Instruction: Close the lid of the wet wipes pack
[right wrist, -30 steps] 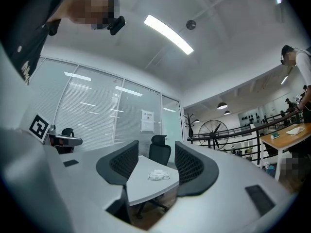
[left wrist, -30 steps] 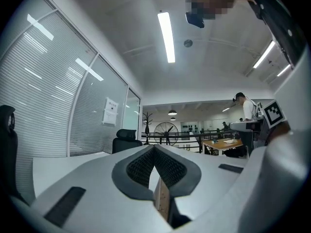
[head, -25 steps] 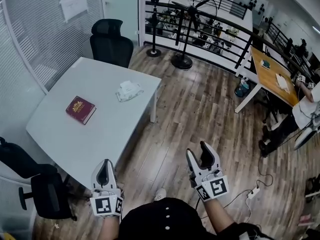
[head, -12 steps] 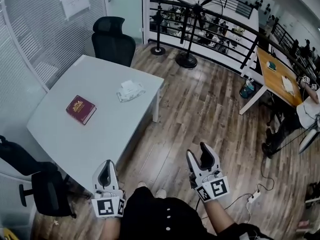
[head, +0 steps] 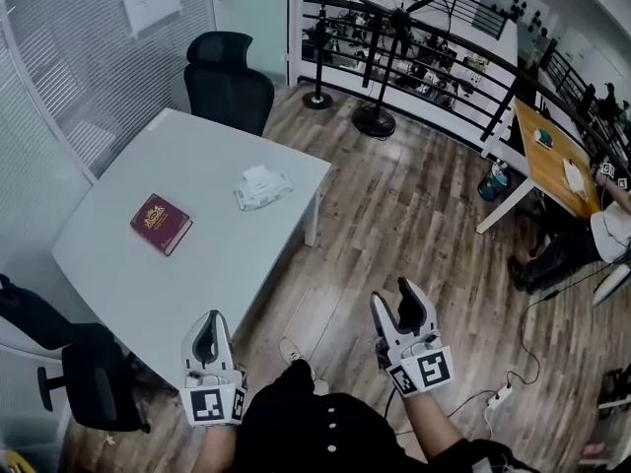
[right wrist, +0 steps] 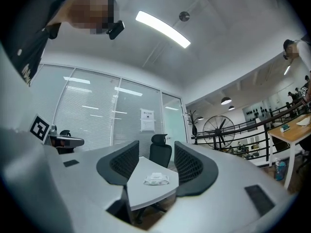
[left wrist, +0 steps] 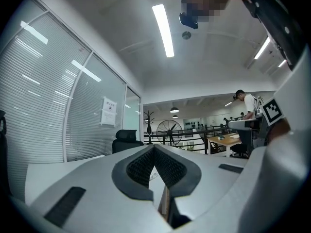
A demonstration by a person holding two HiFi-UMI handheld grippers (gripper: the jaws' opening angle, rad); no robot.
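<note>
A white wet wipes pack (head: 262,187) lies near the far right corner of the pale table (head: 148,274); between the right jaws it shows again as a small white pack (right wrist: 156,179). Its lid is too small to judge. My left gripper (head: 205,338) is held low over the table's near edge, its jaws touching with nothing in them (left wrist: 155,152). Over the wood floor, well short of the pack, my right gripper (head: 398,310) stands open and empty (right wrist: 151,160).
A dark red book (head: 160,223) lies on the table's left half. A black office chair (head: 229,82) stands behind the table, another (head: 69,372) at its near left. A floor fan (head: 386,37), a railing, a wooden desk (head: 557,161) and a seated person are at the right.
The view has shifted slightly forward: table and pack sit a little lower and further right in frame. Both grippers keep their places and jaw states.
</note>
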